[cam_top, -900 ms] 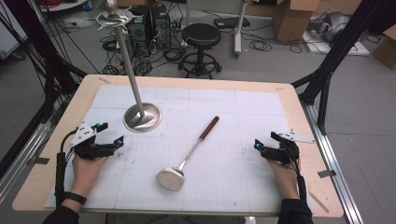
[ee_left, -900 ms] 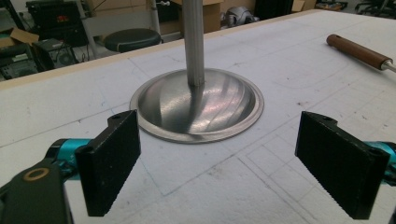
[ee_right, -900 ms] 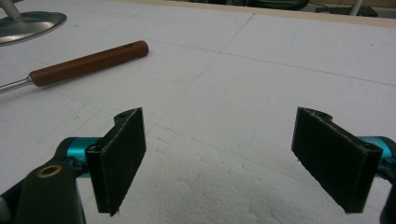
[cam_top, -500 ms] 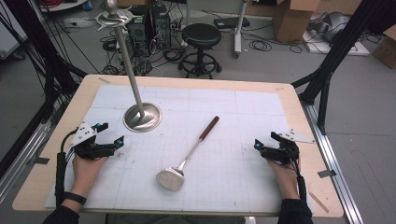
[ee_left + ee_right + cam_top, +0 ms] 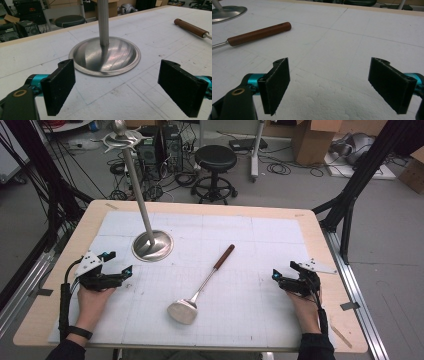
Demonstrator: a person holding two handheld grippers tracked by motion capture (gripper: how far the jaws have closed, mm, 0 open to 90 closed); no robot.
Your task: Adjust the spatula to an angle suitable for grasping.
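Left gripper (image 5: 112, 265) low over the table's left edge, jaws spread wide, nothing between them; in the left gripper view they frame the stand base. Right gripper (image 5: 284, 276) near the right edge, jaws likewise spread and empty, pointed across the mat toward the spatula handle.

Table (image 5: 320, 235): wooden top, white gridded mat (image 5: 260, 250) covering most of it.

Metal stand (image 5: 152, 245): round domed base on the mat's left half, pole rising toward the far side, just ahead of the left gripper.

Spatula (image 5: 202, 285): flat on the mat's centre between both grippers, well apart from each; metal blade near the person, brown wooden handle (image 5: 224, 256) pointing away.
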